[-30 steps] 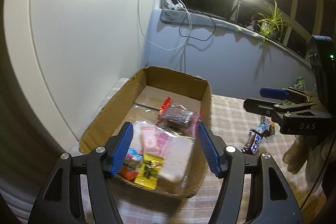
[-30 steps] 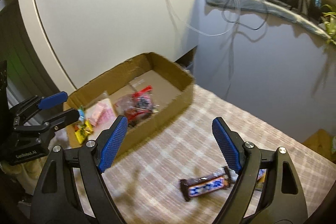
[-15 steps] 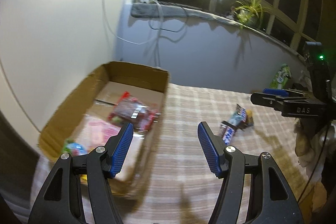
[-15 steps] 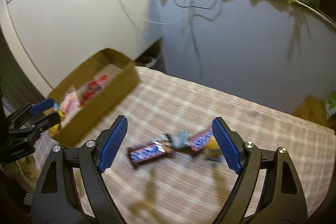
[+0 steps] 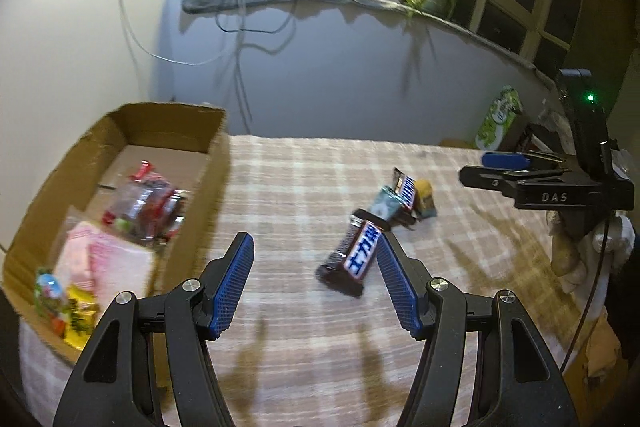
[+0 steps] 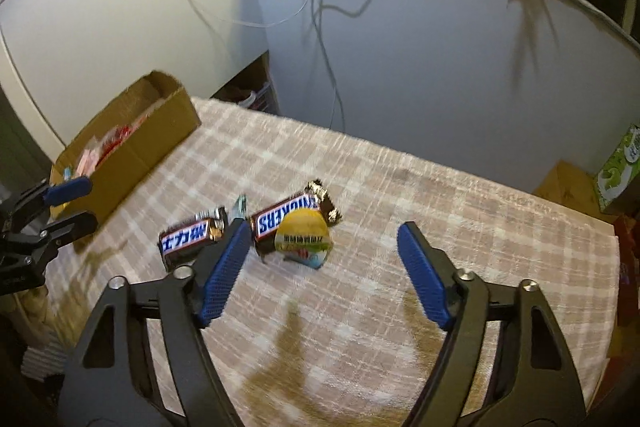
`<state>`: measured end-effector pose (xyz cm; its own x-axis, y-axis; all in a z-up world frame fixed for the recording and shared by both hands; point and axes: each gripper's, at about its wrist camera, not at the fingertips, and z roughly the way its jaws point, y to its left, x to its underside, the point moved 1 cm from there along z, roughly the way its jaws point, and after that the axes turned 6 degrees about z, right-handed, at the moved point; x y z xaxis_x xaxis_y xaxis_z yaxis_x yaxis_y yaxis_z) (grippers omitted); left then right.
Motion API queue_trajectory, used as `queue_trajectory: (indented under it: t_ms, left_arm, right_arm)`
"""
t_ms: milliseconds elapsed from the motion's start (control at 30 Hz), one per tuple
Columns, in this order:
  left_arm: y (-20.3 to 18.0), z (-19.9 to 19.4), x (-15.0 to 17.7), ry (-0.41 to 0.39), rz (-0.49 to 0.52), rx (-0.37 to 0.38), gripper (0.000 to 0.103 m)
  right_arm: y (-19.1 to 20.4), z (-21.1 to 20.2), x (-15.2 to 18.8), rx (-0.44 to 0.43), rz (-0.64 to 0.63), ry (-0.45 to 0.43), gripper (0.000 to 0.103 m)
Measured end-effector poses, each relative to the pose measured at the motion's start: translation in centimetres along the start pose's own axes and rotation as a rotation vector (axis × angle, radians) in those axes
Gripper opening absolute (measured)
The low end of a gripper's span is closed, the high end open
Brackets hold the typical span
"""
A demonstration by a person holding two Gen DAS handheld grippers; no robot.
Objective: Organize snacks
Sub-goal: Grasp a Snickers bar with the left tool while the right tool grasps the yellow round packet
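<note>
- Since the earlier frames both wrist views have been swung off the cardboard box [image 5: 120, 163] toward the loose snacks at the middle of the checked tablecloth [image 5: 304, 183]; the box is now seen at 9 o'clock in the left view and at 10 o'clock in the right view.
- Left gripper [image 5: 314, 289]: jaws spread wide, nothing held.
- Right gripper [image 6: 320, 273]: jaws spread wide, nothing held.
- Near Snickers bar [image 5: 356, 257] is found just ahead of the left gripper, toward 1 o'clock, beside its right finger; long axis runs roughly 1-to-7 o'clock, nearly along the fingers.
- Second Snickers bar [image 6: 290, 217] and a yellow-lidded jelly cup [image 6: 304, 237] lie touching, straight ahead of the right gripper at 12 o'clock; a small teal packet [image 5: 384, 205] is wedged between the bars.
- Judgement: the left gripper is nearer the first bar; a slight rightward shift would be needed so that the bar is straddled across its short width.
- Box already holds several packets [image 5: 144, 205].
</note>
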<state>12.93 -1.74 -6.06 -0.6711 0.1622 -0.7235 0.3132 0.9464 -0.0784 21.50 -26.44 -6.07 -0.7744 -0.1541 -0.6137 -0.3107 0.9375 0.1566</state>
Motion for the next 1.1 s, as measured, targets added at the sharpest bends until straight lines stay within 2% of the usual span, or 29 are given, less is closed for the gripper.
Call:
queue_trajectory:
  t_ms: [100,200,600,933,967,1033,1100]
  left_arm:
    - [-0.7,1.1,-0.1,0.025,0.016,0.017,0.064]
    - [-1.4,2.2,0.0,0.054,0.033,0.036,0.064]
    - [-2.2,5.9,-0.1,0.140,0.086,0.057,0.064]
    - [-2.2,8.1,0.3,0.179,0.094,0.072,0.063]
    - [-2.3,8.2,0.4,0.180,0.095,0.073,0.061]
    - [-2.4,8.4,0.5,0.184,0.100,0.080,0.050]
    - [-2.6,8.5,0.5,0.181,0.104,0.082,0.043]
  right_arm:
    - [0.5,1.1,0.5,-0.002,-0.042,0.025,0.076]
    - [1.0,2.3,0.8,-0.014,-0.073,0.050,0.070]
    - [1.1,5.7,1.0,-0.032,-0.093,0.104,0.069]
    - [1.3,6.1,0.8,-0.070,-0.093,0.116,0.054]
    - [1.3,6.1,0.8,-0.072,-0.093,0.118,0.053]
    - [1.3,6.1,0.9,-0.078,-0.092,0.121,0.053]
    - [1.3,6.1,0.9,-0.090,-0.087,0.129,0.050]
